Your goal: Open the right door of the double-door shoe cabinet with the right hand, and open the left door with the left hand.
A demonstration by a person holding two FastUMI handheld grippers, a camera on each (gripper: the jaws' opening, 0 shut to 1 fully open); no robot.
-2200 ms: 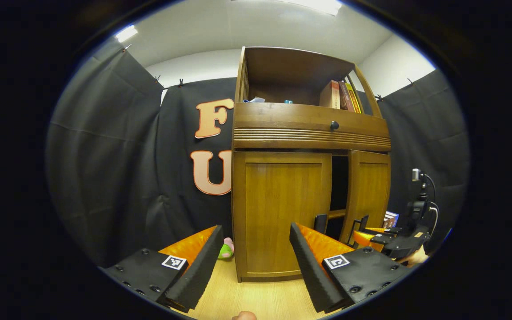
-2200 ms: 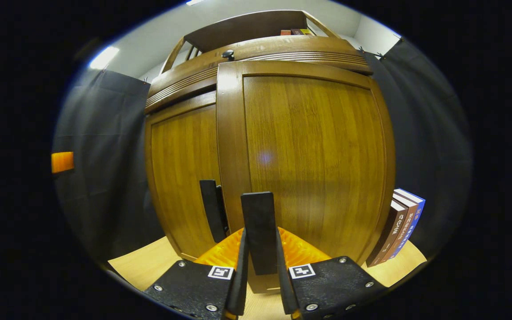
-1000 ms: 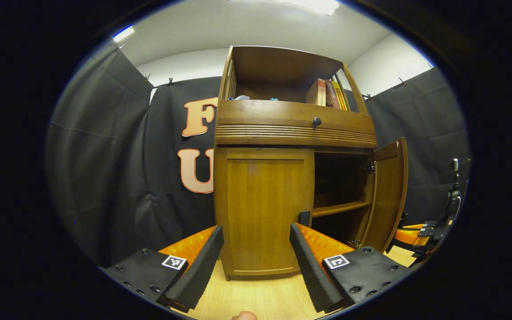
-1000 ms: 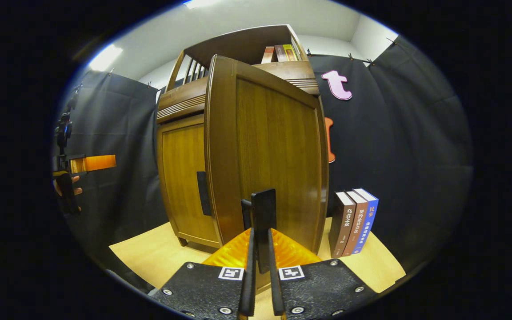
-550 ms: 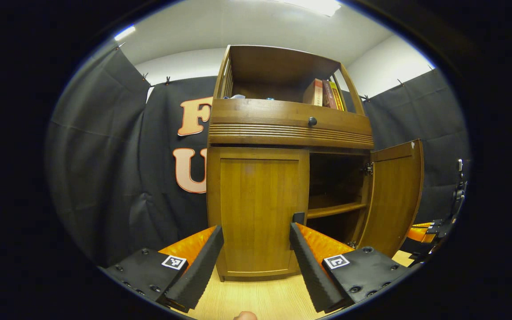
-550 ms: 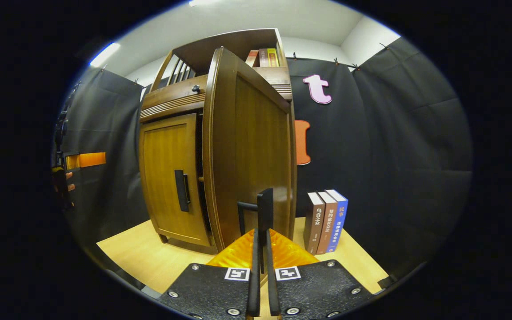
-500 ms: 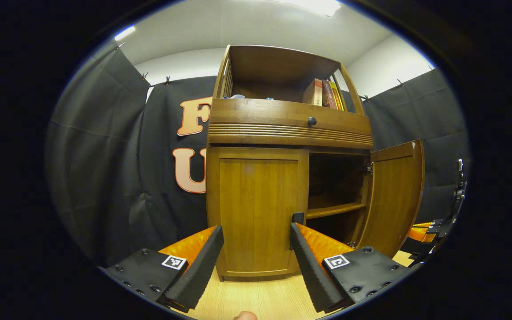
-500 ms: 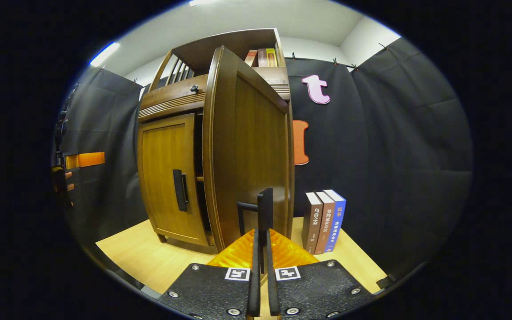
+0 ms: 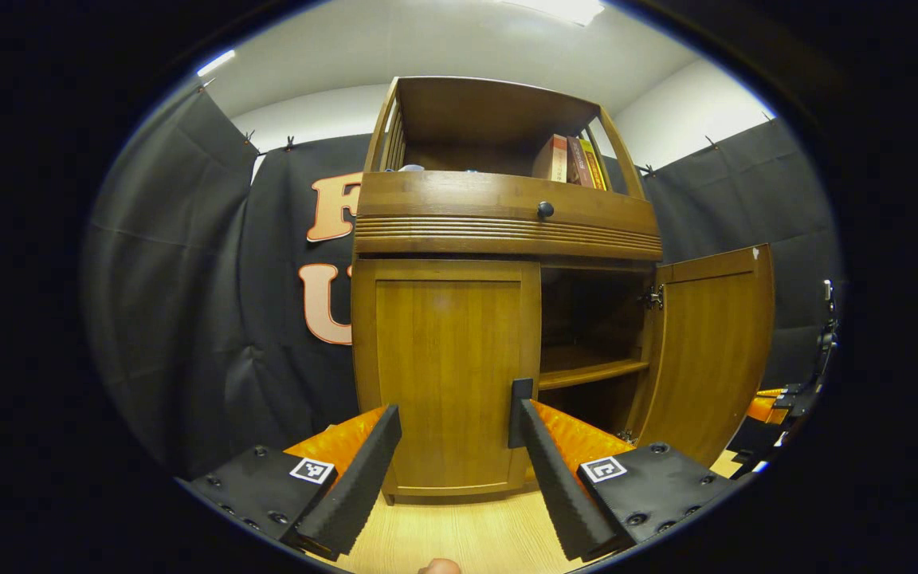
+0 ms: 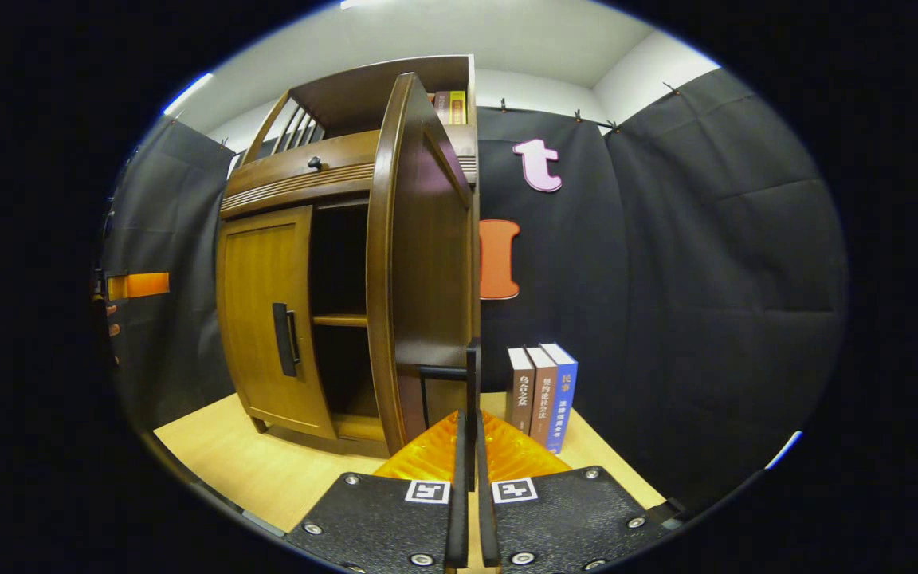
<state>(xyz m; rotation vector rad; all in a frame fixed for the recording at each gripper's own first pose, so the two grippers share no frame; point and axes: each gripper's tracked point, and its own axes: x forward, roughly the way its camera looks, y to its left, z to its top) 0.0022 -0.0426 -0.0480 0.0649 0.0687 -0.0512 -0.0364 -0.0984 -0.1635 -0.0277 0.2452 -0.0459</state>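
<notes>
In the right gripper view, the right tool (image 10: 467, 446) has its fingers pressed onto the thin black handle (image 10: 471, 375) of the right door (image 10: 419, 263), which stands swung wide open. The left tool (image 9: 455, 446) is spread, its fingers either side of the shut left door (image 9: 447, 367), near that door's handle (image 9: 519, 401) but not gripping it. The shoe cabinet (image 9: 507, 215) stands on the tabletop (image 10: 268, 462), an inner shelf (image 9: 586, 371) exposed. Three upright books (image 10: 543, 391) stand beside it.
</notes>
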